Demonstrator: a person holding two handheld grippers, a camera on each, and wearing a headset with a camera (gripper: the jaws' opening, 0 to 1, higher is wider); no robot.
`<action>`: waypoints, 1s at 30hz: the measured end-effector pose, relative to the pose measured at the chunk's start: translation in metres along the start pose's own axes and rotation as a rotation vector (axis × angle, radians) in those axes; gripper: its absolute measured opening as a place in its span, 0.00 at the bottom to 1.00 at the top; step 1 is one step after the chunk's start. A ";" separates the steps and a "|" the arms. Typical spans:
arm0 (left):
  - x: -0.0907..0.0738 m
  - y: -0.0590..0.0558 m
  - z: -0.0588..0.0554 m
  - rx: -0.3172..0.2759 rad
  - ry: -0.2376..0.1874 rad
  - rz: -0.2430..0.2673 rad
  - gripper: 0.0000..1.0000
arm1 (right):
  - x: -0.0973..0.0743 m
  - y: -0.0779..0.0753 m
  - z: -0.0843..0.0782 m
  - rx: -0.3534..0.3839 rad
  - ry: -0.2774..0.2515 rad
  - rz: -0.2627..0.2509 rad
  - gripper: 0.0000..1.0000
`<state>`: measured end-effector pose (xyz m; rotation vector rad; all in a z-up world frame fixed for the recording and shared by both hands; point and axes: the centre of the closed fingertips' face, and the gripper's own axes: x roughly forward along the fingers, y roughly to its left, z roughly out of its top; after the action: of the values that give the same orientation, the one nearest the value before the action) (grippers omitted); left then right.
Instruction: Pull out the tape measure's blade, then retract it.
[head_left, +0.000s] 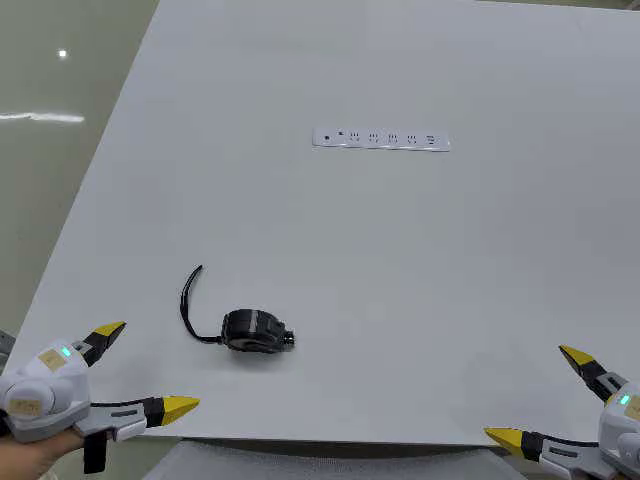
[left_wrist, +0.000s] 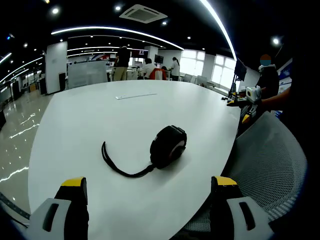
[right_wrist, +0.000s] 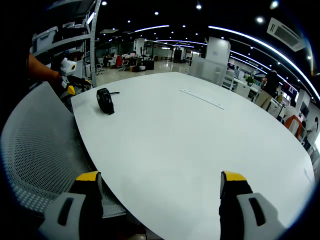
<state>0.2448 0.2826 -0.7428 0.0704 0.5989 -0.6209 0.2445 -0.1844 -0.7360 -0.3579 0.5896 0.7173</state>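
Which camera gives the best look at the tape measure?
The left gripper view: the tape measure sits close and large, its strap clear. The head view shows it smaller, from above; the right gripper view, tiny and far off.

The left gripper (left_wrist: 149, 186) hangs at the bench's (left_wrist: 90, 120) near edge, fingers (left_wrist: 75, 197) wide apart. A black tape measure (left_wrist: 168, 145) lies just beyond them, its strap (left_wrist: 117, 165) curled beside it.

Your tape measure (head_left: 255, 331) lies on the surface (head_left: 450, 300) near its front edge, just ahead of your left gripper (head_left: 148, 366). The power strip (head_left: 380, 139) lies well behind it, and your right gripper (head_left: 538, 395) is far to its right.
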 end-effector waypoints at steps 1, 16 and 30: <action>0.000 0.000 0.000 0.001 -0.001 -0.001 1.00 | 0.000 0.000 0.000 -0.002 0.001 -0.001 1.00; 0.001 0.000 0.006 0.009 -0.004 -0.004 1.00 | 0.000 -0.001 -0.001 -0.018 0.003 0.000 1.00; 0.007 -0.004 0.011 0.029 0.004 -0.025 1.00 | 0.005 -0.005 -0.008 0.007 0.013 -0.007 1.00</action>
<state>0.2528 0.2734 -0.7366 0.0912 0.5960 -0.6538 0.2479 -0.1889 -0.7449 -0.3585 0.6023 0.7064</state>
